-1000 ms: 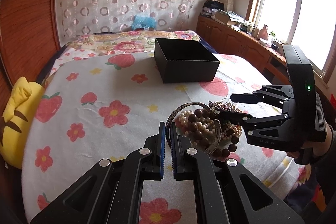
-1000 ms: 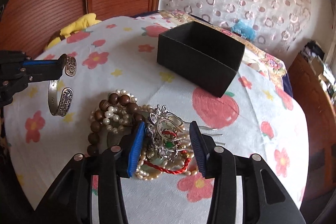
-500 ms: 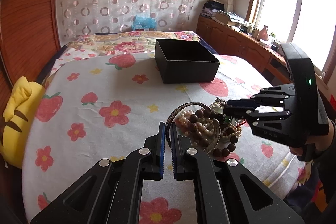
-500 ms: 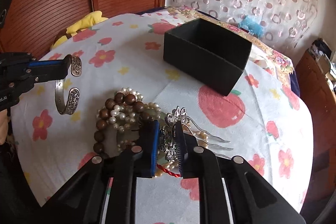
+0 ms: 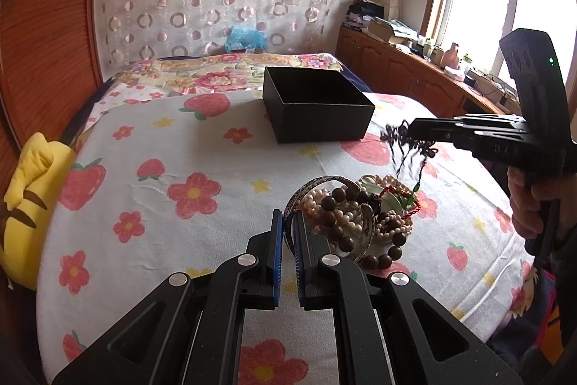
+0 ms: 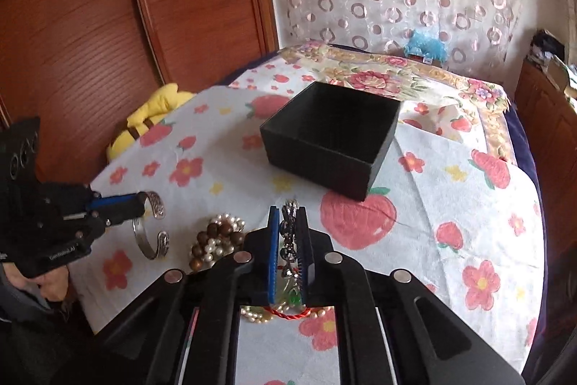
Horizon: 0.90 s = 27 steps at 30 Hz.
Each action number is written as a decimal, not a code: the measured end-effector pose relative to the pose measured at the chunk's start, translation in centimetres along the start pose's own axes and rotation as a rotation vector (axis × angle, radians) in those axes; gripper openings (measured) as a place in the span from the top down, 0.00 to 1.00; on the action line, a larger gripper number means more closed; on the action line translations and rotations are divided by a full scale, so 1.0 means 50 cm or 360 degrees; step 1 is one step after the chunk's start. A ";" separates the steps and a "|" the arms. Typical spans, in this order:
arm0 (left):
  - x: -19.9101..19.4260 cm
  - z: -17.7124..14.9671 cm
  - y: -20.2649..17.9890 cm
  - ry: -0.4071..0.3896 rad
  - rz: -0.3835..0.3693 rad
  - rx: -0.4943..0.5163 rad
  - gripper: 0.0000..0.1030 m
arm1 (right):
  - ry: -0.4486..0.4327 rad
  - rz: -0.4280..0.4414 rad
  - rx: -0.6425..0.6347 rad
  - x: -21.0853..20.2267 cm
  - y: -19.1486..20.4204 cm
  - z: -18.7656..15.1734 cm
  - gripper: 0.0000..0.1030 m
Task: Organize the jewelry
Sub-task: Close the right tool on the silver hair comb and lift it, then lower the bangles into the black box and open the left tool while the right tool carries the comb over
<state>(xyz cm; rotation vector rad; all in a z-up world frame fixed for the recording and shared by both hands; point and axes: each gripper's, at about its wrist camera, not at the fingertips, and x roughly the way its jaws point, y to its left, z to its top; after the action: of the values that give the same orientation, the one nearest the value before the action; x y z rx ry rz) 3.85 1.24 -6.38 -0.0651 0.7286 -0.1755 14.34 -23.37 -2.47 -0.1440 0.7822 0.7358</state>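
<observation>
Black card forms the one open box point(image 5: 317, 105) on the bed point(image 5: 151, 190), and its inside is too dark to make out. Nearer than the box, the right hand-held gripper point(image 6: 289, 233) is pinched on a silver hair comb point(image 5: 407, 147) held clear of the bedcover, its prongs blurred and its body half hidden between the blue pads. Nearer again, the left hand-held gripper point(image 5: 285, 226) is clamped on one silver cuff bangle point(image 6: 151, 230) just beside the single tangled bead heap point(image 5: 364, 215), whose strands cannot be counted.
</observation>
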 end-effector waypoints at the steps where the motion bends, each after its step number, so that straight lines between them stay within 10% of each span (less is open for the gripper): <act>1: -0.001 0.000 -0.001 0.0000 0.0000 0.0000 0.95 | -0.0002 -0.0003 0.0014 0.000 -0.006 -0.001 0.90; 27: 0.004 0.021 -0.017 -0.0027 -0.0003 0.0037 0.95 | -0.0174 0.0107 0.0142 -0.043 -0.019 0.047 0.91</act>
<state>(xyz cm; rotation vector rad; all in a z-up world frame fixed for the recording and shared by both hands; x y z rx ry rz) 4.58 0.38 -5.65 -0.0453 0.7094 -0.1849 15.30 -24.36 0.53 0.0031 0.7168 0.7643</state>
